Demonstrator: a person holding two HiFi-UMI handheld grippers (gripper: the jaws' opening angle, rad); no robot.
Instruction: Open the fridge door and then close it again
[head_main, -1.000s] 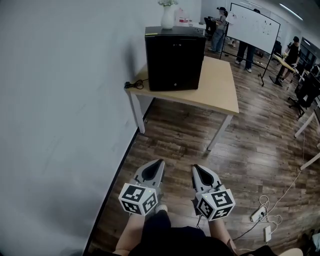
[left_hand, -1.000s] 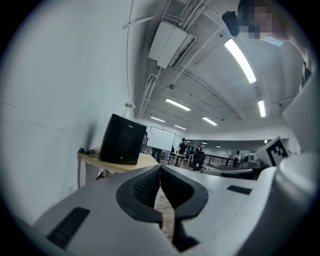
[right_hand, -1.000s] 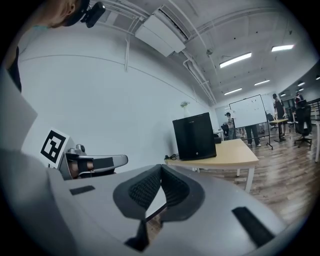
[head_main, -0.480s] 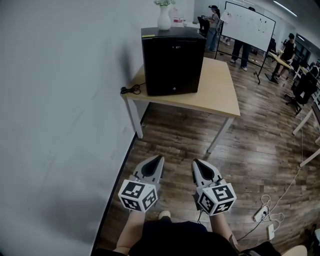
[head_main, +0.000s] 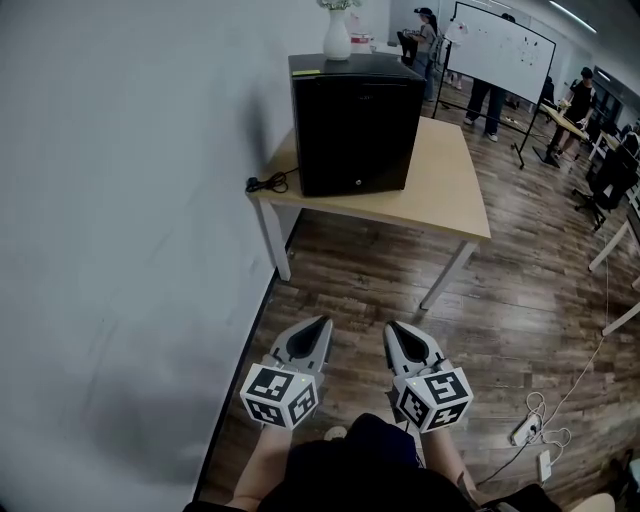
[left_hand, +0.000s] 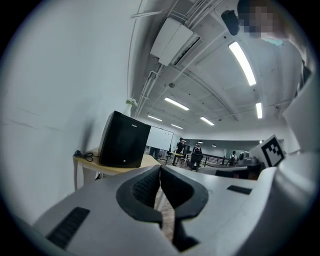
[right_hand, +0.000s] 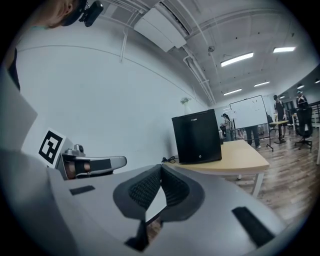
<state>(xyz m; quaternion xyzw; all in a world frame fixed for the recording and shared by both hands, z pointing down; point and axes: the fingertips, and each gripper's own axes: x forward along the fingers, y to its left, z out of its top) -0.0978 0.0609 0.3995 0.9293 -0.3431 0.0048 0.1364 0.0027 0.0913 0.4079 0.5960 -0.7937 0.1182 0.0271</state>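
So far: by my judgement no part of the task is done; opening and closing the door both lie ahead.
Head view, fridge: the black fridge (head_main: 355, 125) stands on a light wooden table (head_main: 445, 195) by the wall, with its door flat shut and facing the person.
Head view, on the fridge: a white vase (head_main: 337, 38) stands at its far edge.
Head view, beside the fridge: a coiled dark cable (head_main: 266, 183) lies on the table at the fridge's wall-side corner.
Head view, left gripper: the left gripper (head_main: 321, 323) is well short of the fridge, over the wood floor (head_main: 400, 290). It points toward the fridge with its jaws pressed together.
Head view, right gripper: the right gripper (head_main: 392, 326) is equally far from the fridge, just beside the left one, and is also closed.
Left gripper view, jaws: they meet tip to tip with nothing between them; the fridge sits far beyond, left of the jaw line.
Right gripper view, jaws: they are pressed together and empty; the fridge is far ahead, to the right of the tips, door closed.
Door detail: no handle shows, only a small round mark low on the front; I cannot tell which edge swings.
Left to do: come up to the fridge, catch the door's free edge, swing it open, then push it shut.
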